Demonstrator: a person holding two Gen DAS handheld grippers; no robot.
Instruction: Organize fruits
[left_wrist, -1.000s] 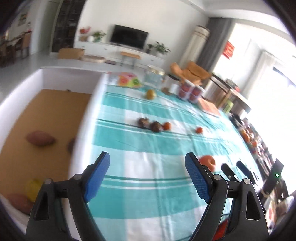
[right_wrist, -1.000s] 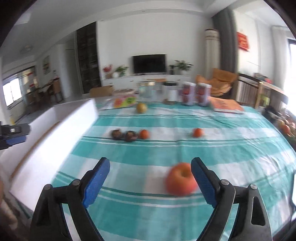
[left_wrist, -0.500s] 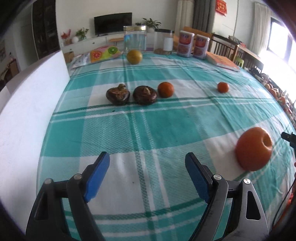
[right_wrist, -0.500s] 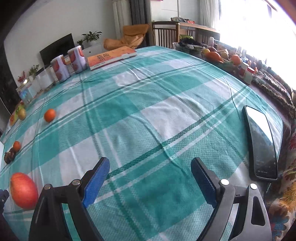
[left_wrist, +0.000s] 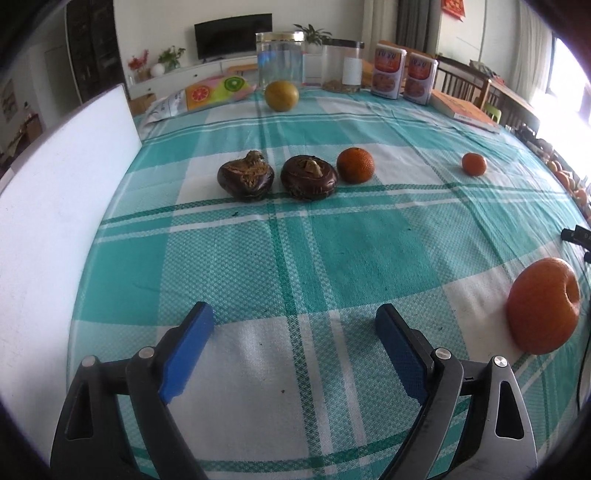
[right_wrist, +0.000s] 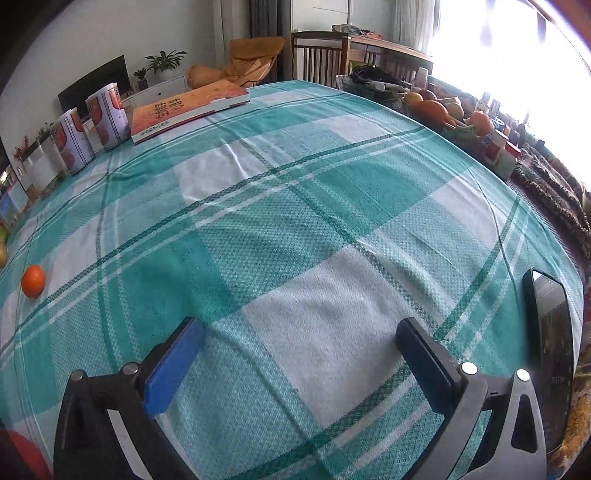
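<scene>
Item: bench (left_wrist: 369, 258) under a teal-and-white checked woven cloth, fruit scattered, sorting not yet begun at this claw.

Left claw (left_wrist: 295, 325): blue-padded, jaws wide, empty, low over bare cloth. Right claw (right_wrist: 299, 332): one blue pad, one dark pad showing, jaws wide, empty, over bare cloth.

Fruit, left wrist view:
- large orange-red apple-shaped fruit (left_wrist: 542, 304), stem dimple turned to the right, near the bench's right edge, just right of the left claw.
- two dark brown, flattened, husk-topped fruits (left_wrist: 245, 180), (left_wrist: 308, 177), side by side at mid-bench.
- dimpled orange mandarin (left_wrist: 355, 165), just beside the second dark fruit.
- smaller orange mandarin (left_wrist: 474, 164), well apart to the right.
- round yellow-green fruit (left_wrist: 281, 95), far end, in front of a clear glass jar (left_wrist: 280, 59).

Handling, judged: the large fruit is nearest. Swing the claw right, centre the widest girth between the pads, avoid the dimple, close gently; round skin may roll or slip.

View differences: the left wrist alone shows the white panel (left_wrist: 55, 203) along the left edge, the dark fruits and the jar. The right wrist alone shows a black phone (right_wrist: 552, 339) lying at the right edge, a side basket of produce (right_wrist: 439, 110), and an orange-covered book (right_wrist: 184, 107) face on. Of the scattered fruit it shows clearly only the one small mandarin (right_wrist: 33, 280), at its left.
</scene>
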